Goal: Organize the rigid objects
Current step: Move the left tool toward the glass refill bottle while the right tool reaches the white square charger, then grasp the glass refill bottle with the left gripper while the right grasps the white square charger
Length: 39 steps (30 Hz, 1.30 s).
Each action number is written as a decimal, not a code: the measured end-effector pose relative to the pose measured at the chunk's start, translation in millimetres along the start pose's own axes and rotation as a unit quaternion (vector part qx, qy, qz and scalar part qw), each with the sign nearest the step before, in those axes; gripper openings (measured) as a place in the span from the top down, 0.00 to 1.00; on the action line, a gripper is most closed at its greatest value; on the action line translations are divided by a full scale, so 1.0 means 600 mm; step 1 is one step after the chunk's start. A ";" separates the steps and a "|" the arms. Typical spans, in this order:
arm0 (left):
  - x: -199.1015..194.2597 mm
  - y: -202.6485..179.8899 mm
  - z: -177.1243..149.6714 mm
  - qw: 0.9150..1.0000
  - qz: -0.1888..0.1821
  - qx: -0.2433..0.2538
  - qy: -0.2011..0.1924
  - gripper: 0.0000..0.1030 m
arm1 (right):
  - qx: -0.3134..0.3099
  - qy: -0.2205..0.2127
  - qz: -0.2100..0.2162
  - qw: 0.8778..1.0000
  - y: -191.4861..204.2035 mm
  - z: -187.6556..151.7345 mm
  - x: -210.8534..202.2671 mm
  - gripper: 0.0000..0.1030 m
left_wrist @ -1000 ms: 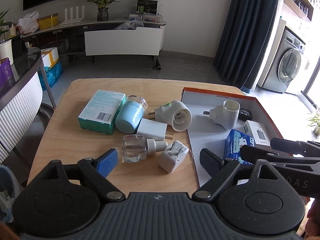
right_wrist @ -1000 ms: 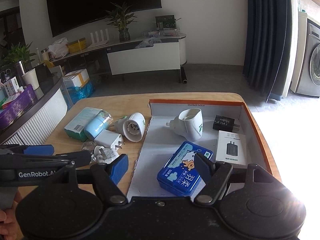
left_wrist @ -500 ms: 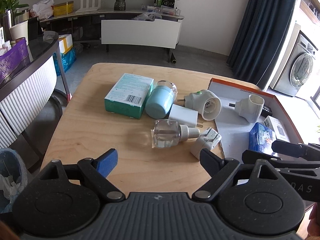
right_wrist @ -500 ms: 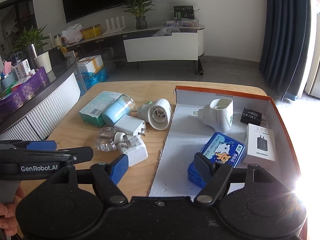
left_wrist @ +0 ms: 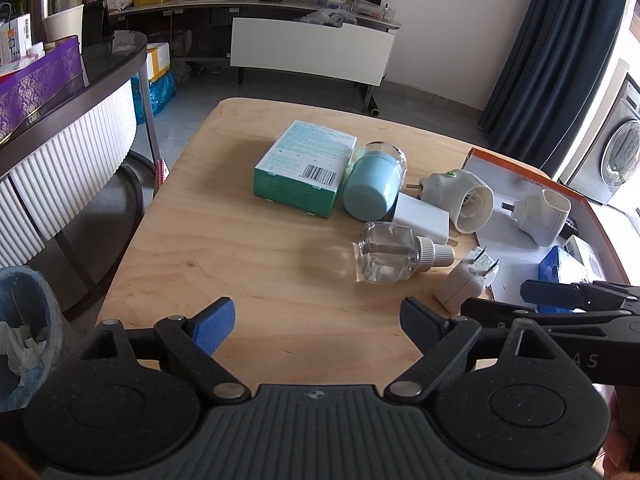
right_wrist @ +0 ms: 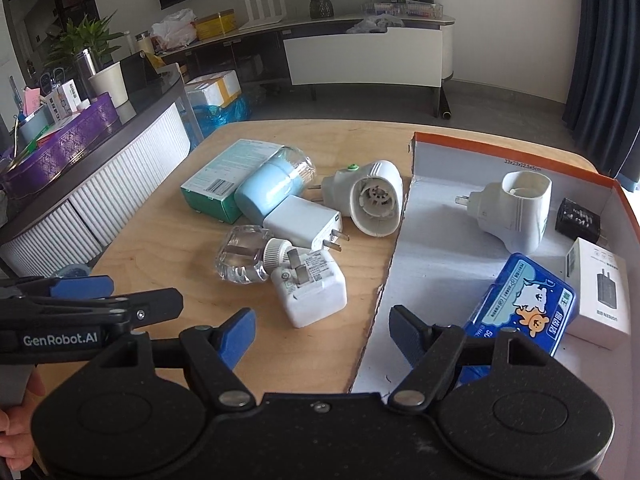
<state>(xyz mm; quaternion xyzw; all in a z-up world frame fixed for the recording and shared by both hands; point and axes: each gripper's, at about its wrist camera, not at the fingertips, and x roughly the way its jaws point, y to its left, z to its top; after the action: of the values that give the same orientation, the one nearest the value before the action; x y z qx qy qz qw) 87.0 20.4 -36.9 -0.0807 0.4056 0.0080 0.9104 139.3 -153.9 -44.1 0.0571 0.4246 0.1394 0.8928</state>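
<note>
On the wooden table (left_wrist: 240, 248) lie a green box (left_wrist: 304, 168), a pale blue jar (left_wrist: 372, 188), a flat white charger (left_wrist: 420, 218), a clear refill bottle (left_wrist: 386, 258), a white cube charger (right_wrist: 312, 294) and a white plug-in diffuser (right_wrist: 372, 200). The orange-rimmed tray (right_wrist: 436, 256) holds another diffuser (right_wrist: 516, 212), a black charger (right_wrist: 578, 220), a blue tin (right_wrist: 528, 308) and a white charger box (right_wrist: 600, 292). My left gripper (left_wrist: 316, 312) hangs open over bare wood. My right gripper (right_wrist: 322, 318) is opening with nothing between its fingers, just short of the cube charger and over the tray's left edge.
A curved counter (right_wrist: 120, 168) with a purple box stands left of the table. A bin (left_wrist: 24, 320) sits on the floor at the near left. A TV bench (left_wrist: 312, 44), dark curtains and a washing machine (left_wrist: 620, 156) lie beyond.
Both grippers have shifted left and sunk a little. The right one has left the blue tin and now straddles the tray's left edge. No object has moved.
</note>
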 end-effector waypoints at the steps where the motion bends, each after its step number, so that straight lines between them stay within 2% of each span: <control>1: 0.002 0.002 0.001 1.000 0.001 -0.002 0.001 0.11 | -0.003 0.003 0.003 1.000 0.001 0.004 0.009 0.15; 9: 0.017 0.008 0.006 1.000 -0.003 -0.006 0.002 0.10 | -0.013 0.016 0.014 1.000 0.007 0.026 0.059 0.15; 10: 0.019 0.007 0.007 1.000 -0.005 -0.006 0.002 0.10 | -0.015 0.018 0.018 1.000 0.007 0.029 0.064 0.19; 11: 0.021 0.005 0.007 1.000 -0.006 -0.006 0.003 0.10 | -0.016 0.019 0.020 0.999 0.006 0.030 0.068 0.37; 12: 0.024 0.002 0.009 1.000 -0.009 -0.005 0.003 0.10 | -0.017 0.020 0.020 0.999 0.005 0.029 0.070 0.43; 14: 0.030 -0.004 0.010 1.000 -0.015 -0.003 0.002 0.10 | -0.018 0.018 0.017 1.000 0.002 0.027 0.068 0.49; 24: 0.069 -0.073 0.021 0.999 -0.048 0.020 -0.016 0.05 | 0.032 -0.030 -0.014 0.999 -0.061 0.001 -0.008 0.50; 25: 0.072 -0.081 0.021 0.998 -0.048 0.022 -0.019 0.03 | 0.038 -0.033 -0.012 0.999 -0.069 -0.002 -0.016 0.50; 30: 0.094 -0.110 0.021 0.999 -0.025 0.027 -0.030 0.03 | 0.048 -0.045 -0.014 0.998 -0.088 -0.018 -0.044 0.50; 32: 0.102 -0.114 0.017 0.999 -0.009 0.031 -0.037 0.09 | 0.053 -0.051 -0.014 0.997 -0.090 -0.020 -0.052 0.50; 34: 0.099 -0.113 0.011 0.997 0.002 0.049 -0.057 0.23 | 0.056 -0.055 -0.014 0.997 -0.092 -0.021 -0.057 0.50; 39: 0.082 -0.093 0.003 0.997 -0.007 0.054 -0.057 0.23 | 0.065 -0.064 -0.007 0.996 -0.096 -0.022 -0.064 0.50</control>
<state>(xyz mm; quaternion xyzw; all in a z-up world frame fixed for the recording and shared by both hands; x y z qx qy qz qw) 125.7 -36.9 -64.1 -0.0340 0.3521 -0.0160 0.9352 117.6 -220.6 -36.8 0.1208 0.3750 0.1009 0.9136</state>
